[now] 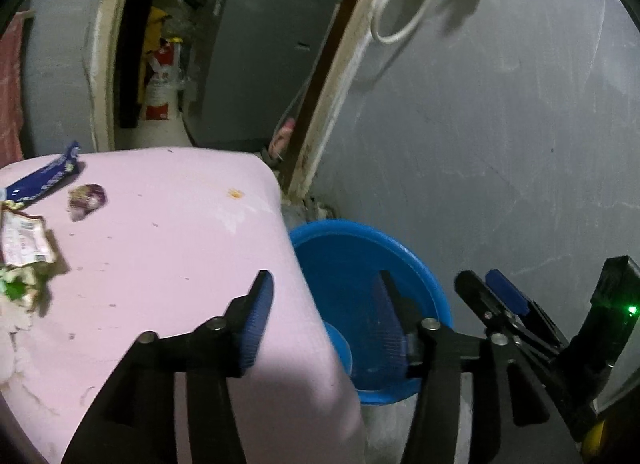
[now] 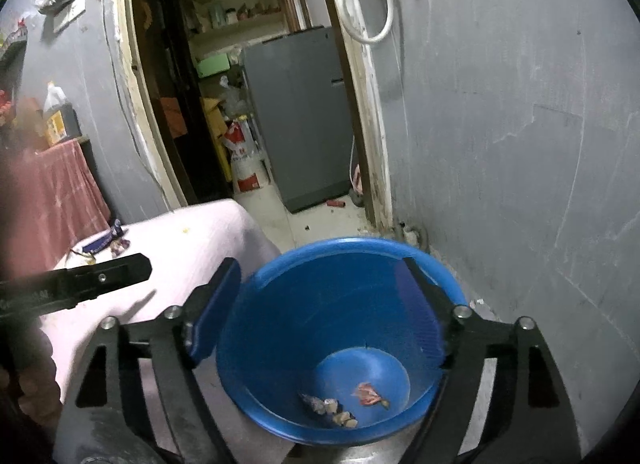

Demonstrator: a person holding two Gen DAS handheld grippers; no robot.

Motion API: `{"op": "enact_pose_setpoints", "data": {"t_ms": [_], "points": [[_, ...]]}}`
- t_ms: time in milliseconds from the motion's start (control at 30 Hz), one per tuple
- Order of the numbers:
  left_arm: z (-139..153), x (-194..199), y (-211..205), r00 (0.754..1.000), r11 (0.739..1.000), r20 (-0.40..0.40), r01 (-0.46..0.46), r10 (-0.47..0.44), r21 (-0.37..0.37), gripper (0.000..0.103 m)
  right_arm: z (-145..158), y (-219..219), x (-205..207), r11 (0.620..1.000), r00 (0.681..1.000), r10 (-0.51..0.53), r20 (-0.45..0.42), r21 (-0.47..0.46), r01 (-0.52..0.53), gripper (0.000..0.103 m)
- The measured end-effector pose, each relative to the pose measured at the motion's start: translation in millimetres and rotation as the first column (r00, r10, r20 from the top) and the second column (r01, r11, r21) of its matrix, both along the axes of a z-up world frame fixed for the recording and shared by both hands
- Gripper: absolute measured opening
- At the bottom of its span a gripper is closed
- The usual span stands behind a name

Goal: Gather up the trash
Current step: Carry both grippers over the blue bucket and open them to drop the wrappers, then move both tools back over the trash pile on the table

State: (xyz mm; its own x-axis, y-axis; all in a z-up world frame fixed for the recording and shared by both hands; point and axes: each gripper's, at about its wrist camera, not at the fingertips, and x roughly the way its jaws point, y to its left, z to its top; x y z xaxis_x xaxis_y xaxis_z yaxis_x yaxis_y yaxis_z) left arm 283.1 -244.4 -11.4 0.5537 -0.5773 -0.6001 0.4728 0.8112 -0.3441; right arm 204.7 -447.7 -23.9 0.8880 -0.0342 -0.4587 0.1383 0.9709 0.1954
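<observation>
few scraps already in blue bucket. both grippers, left and right, released, empty. wrappers left on pink table, 9 o'clock.

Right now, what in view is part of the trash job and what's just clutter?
Job:
blue bucket
scraps in the bucket
blue wrapper
purple wrapper
torn packet

Lying about:
grey fridge
white cable
red-and-white sack
oil bottle
</observation>
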Motion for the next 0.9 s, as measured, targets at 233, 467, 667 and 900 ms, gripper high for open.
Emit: {"op": "enact_pose_setpoints", "data": {"t_ms": [233, 467, 667, 900], "points": [[33.1, -8.9, 44.6, 0.991, 0.994, 0.088, -0.100, 0.102, -0.036, 0.076, 32.8, 23.2, -13.8, 0.999, 0.995, 0.029, 0.100, -0.036, -0.025, 0.099], [64.8, -27.6, 103.3, 0.947, 0.971, 0.215, -0.227, 0.238, -0.074, 0.098, 67.8, 64.3, -28.3, 0.991, 0.969, 0.103, 0.223, -0.102, -0.082, 0.103], [82.2, -47.2, 147.4, 0.890, 0.945, 0.322, -0.318, 0.323, -0.070, 0.101, 84.3, 100.2, -34.4, 0.982, 0.937, 0.174, 0.303, -0.127, -0.141, 0.103], [83.0, -67.3, 191.4, 0.829, 0.913, 0.397, -0.404, 0.393, -0.060, 0.101, 95.1, 145.0, -33.6, 0.965, 0.899, 0.254, 0.356, -0.160, -0.209, 0.103]]}}
